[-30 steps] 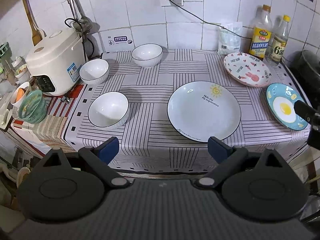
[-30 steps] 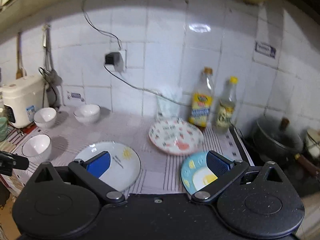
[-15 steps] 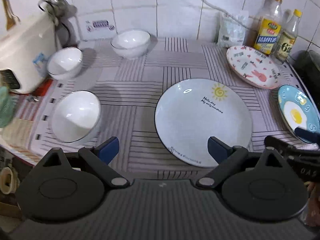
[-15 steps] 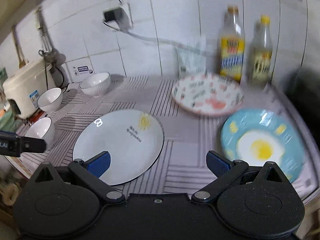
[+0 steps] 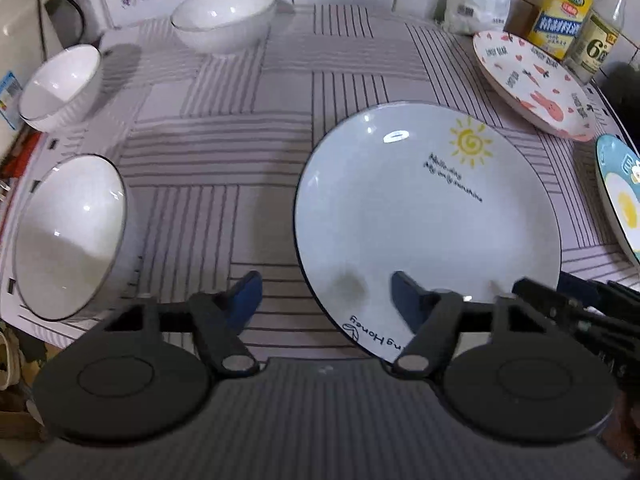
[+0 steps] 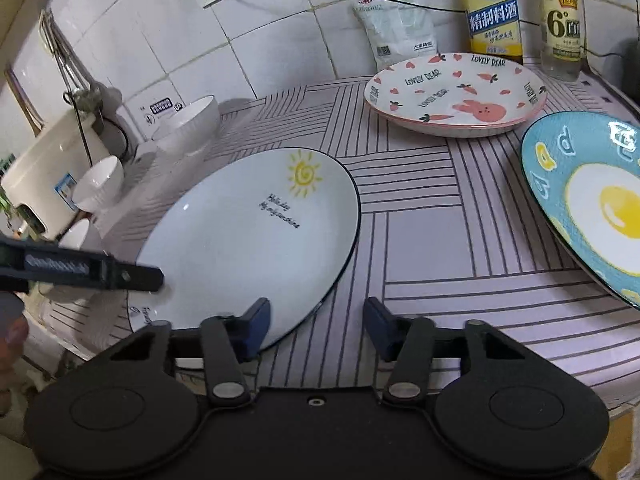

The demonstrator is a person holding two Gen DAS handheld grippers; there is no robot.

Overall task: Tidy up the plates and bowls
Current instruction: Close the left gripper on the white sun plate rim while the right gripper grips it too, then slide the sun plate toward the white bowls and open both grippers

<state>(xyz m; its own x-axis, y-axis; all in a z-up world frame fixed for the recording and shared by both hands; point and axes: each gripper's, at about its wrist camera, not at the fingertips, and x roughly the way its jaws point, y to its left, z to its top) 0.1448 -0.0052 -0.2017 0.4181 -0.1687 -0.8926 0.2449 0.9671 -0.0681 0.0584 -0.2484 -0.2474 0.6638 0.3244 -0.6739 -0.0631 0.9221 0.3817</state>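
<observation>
Both have moved closer: left gripper (image 5: 324, 296) and right gripper (image 6: 316, 326), jaws apart, straddle the round white sun-printed plate (image 5: 428, 216); white ceramic bowl (image 5: 68, 236) at nine o'clock

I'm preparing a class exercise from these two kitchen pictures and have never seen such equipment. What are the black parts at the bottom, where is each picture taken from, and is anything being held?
A person holds a two-fingered tool in each hand, with a camera looking along its fingers. One picture comes from the left claw, the other from the right claw. Both are open and hold nothing. On the striped cloth lie a sun plate, a rabbit plate, an egg plate and three white bowls.
</observation>
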